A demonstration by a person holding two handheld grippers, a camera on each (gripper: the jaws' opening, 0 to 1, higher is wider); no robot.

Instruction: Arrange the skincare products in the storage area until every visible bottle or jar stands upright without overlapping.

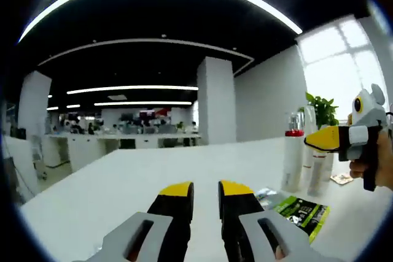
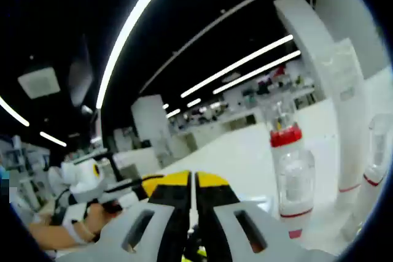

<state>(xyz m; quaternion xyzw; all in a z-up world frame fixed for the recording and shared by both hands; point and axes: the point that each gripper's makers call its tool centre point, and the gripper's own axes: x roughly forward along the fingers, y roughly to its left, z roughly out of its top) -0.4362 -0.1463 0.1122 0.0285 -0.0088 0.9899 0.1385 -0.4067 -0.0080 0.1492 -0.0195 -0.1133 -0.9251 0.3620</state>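
A clear bottle with a red collar (image 1: 293,154) (image 2: 290,170) stands upright on the white table (image 1: 153,170). Close behind it stand white tubes (image 1: 317,167); one is a tall tube (image 2: 350,127) and one has a red band (image 2: 373,176). My left gripper (image 1: 206,192) hovers low over the table left of the bottles, jaws slightly apart with nothing between them; a hand holds it at the far left (image 2: 92,179). My right gripper (image 2: 192,181) (image 1: 322,138) is shut and empty, raised at the height of the bottles' upper halves, tips just in front of them.
A green packet (image 1: 301,211) and a silvery sachet (image 1: 266,196) lie flat on the table before the bottles. A small flat item (image 1: 341,179) lies behind them. A potted plant (image 1: 322,110) stands at the back right. Office desks and a white pillar (image 1: 216,99) are far behind.
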